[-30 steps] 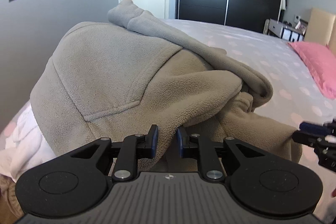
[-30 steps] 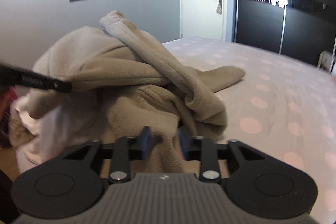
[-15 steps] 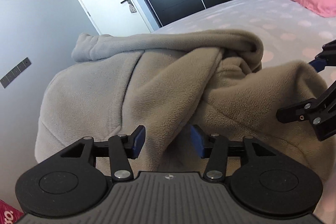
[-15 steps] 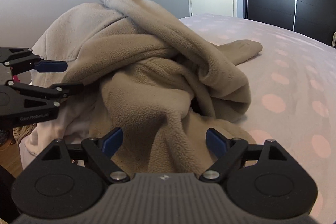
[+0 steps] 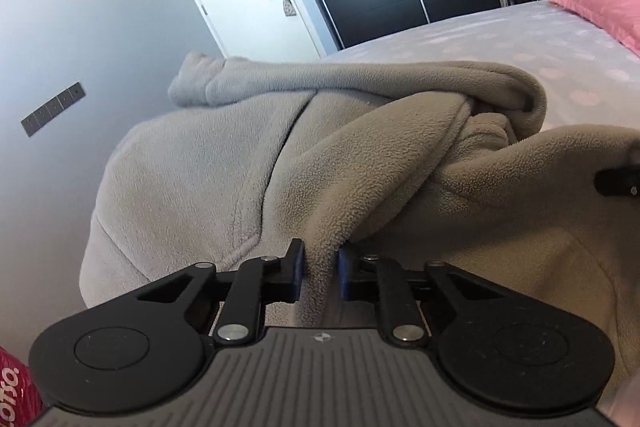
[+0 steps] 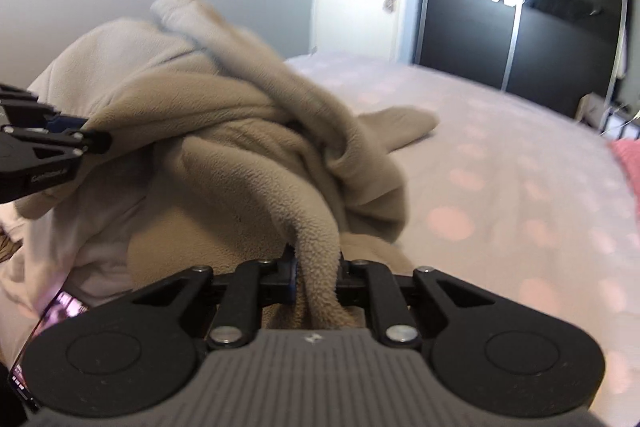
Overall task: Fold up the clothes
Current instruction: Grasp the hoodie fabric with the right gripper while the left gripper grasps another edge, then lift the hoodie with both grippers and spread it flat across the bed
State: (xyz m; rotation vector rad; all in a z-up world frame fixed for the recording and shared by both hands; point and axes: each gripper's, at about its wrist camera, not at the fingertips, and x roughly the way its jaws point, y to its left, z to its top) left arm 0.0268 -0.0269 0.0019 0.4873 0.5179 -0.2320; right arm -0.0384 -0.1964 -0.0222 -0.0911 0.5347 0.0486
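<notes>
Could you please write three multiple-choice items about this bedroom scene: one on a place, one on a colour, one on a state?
1. Where does the fleece lie?
A. on the bed
B. on a chair
C. on the floor

2. What colour is the pillow?
A. green
B. pink
C. black

3. What is between the fingers of the left gripper?
A. nothing
B. a phone
C. a fold of fleece

Answers:
1. A: the fleece is heaped on the dotted bed.
2. B: the pillow at the far end of the bed is pink.
3. C: the jaws are closing, with a ridge of fleece between the blue pads; the right gripper is closing on another fold in the same way.
</notes>
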